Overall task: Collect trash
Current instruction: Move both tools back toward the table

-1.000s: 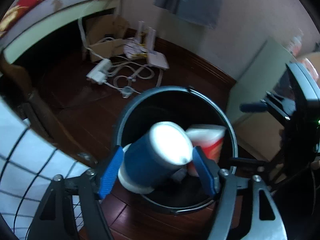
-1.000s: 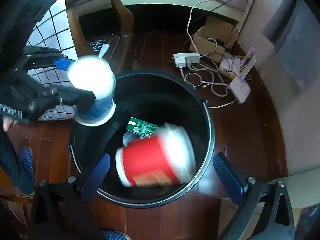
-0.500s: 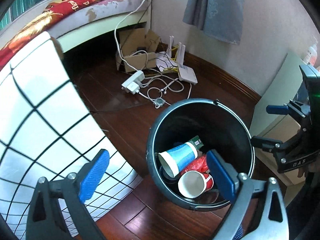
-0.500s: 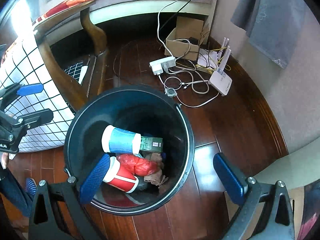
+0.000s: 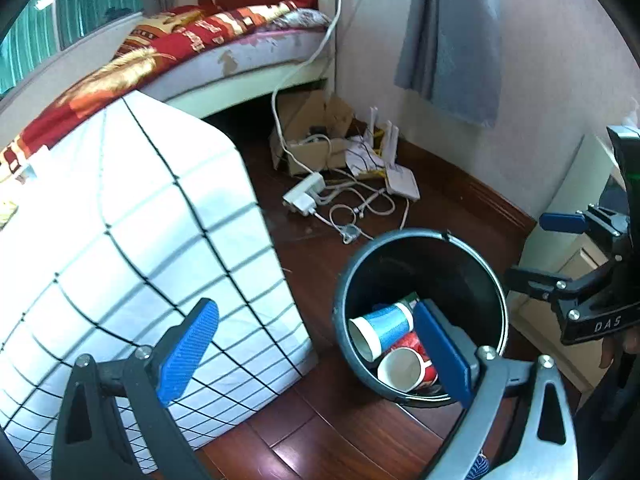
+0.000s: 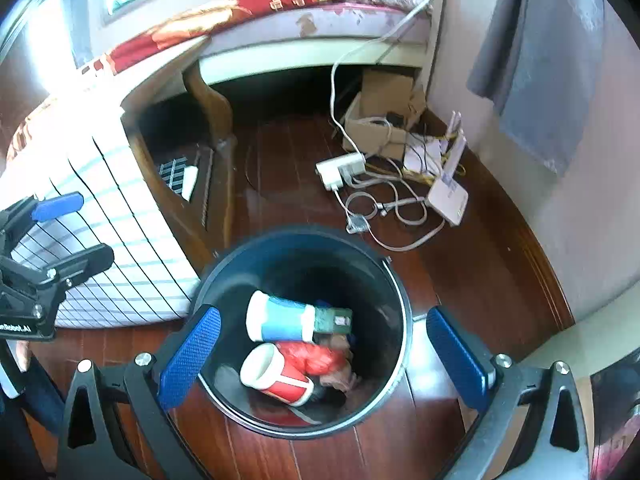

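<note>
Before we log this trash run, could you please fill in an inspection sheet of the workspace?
Surface: dark red wooden floor, bare around the bin.
Job's things: black bin holds blue cup, red cup, green packet and red wrapper.
Clutter: cardboard box by the wall.
Grippers: left gripper open, empty; right gripper open, empty.
Cables: white power strip, router, loose cords on the floor.
Surroundings: bed, checked cloth, grey cloth hanging on the wall.

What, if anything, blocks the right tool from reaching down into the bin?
Nothing visible does. The bin has no lid, and the right tool hangs open over it. The blue cup and red cup lie inside on other trash.
</note>
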Demonstrator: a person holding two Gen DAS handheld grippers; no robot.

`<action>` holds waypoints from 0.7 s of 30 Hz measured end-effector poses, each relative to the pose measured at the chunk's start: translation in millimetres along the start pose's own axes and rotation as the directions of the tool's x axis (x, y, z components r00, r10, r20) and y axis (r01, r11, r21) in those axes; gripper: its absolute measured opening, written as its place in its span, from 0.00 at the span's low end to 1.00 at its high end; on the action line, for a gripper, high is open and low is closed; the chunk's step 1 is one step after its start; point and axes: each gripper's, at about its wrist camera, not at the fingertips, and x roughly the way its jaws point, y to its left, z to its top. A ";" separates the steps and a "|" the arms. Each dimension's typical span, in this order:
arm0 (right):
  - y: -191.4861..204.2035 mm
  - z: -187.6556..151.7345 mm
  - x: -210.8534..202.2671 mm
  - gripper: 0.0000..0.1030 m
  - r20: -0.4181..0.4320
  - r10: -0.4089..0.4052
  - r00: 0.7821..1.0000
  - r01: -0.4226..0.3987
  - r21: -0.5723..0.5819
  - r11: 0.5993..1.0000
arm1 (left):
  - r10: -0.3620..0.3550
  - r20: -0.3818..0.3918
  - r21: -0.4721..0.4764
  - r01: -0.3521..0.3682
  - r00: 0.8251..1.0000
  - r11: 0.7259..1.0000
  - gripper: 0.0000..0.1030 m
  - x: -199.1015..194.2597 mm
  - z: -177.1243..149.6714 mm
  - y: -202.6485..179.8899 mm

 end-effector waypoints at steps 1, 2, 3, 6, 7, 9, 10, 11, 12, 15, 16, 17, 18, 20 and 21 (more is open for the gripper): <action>5.7 4.1 -4.0 1.00 0.012 0.001 1.000 -0.001 -0.008 1.000 | 0.008 0.015 -0.003 -0.008 1.000 1.000 0.96 -5.8 1.8 2.7; 10.4 7.6 -7.4 1.00 0.022 0.001 1.000 -0.001 -0.015 1.000 | 0.011 0.025 -0.005 -0.011 1.000 1.000 0.96 -10.7 2.4 4.2; 15.0 11.1 -10.9 1.00 0.033 0.005 0.999 -0.004 -0.023 1.000 | 0.022 0.040 -0.008 -0.022 0.999 1.000 0.96 -17.7 4.5 7.9; 31.9 25.2 -23.0 1.00 0.065 0.016 0.998 -0.013 -0.053 0.998 | 0.036 0.066 -0.027 -0.034 0.997 0.999 0.95 -30.9 8.3 15.8; 36.2 28.2 -26.5 1.00 0.074 0.023 0.997 -0.018 -0.060 0.998 | 0.039 0.075 -0.035 -0.036 0.996 0.999 0.95 -35.9 8.6 20.0; 49.5 39.8 -36.6 1.00 0.106 0.039 0.994 -0.031 -0.081 0.996 | 0.063 0.099 -0.059 -0.058 0.993 0.997 0.95 -49.2 9.1 32.6; 53.7 43.6 -40.5 1.00 0.118 0.047 0.992 -0.037 -0.087 0.996 | 0.071 0.107 -0.070 -0.063 0.992 0.996 0.95 -53.4 8.8 37.9; 60.2 49.8 -44.9 1.00 0.135 0.060 0.989 -0.048 -0.093 0.994 | 0.089 0.119 -0.089 -0.078 0.989 0.993 0.95 -61.1 8.5 47.4; 66.3 56.1 -48.9 1.00 0.151 0.074 0.986 -0.059 -0.099 0.993 | 0.110 0.129 -0.103 -0.097 0.986 0.990 0.95 -67.3 8.3 55.7; 87.3 82.5 -57.0 1.00 0.182 0.150 0.972 -0.133 -0.103 0.986 | 0.179 0.158 -0.144 -0.156 0.971 0.977 0.95 -84.5 7.8 81.8; 96.3 92.9 -59.1 1.00 0.198 0.174 0.965 -0.154 -0.109 0.982 | 0.214 0.166 -0.157 -0.188 0.963 0.969 0.95 -90.5 7.3 93.7; 106.9 103.8 -60.6 1.00 0.215 0.191 0.958 -0.169 -0.118 0.979 | 0.242 0.171 -0.173 -0.213 0.955 0.962 0.95 -96.0 6.8 105.9; 116.3 112.1 -60.9 1.00 0.224 0.204 0.953 -0.179 -0.127 0.976 | 0.264 0.172 -0.189 -0.231 0.949 0.954 0.95 -99.8 6.7 117.3; 140.4 135.2 -55.0 1.00 0.223 0.234 0.946 -0.203 -0.151 0.967 | 0.320 0.168 -0.234 -0.278 0.932 0.932 0.95 -108.1 4.1 146.5; 151.0 142.8 -52.5 1.00 0.216 0.237 0.947 -0.204 -0.165 0.965 | 0.342 0.163 -0.250 -0.297 0.925 0.922 0.95 -109.8 3.0 157.2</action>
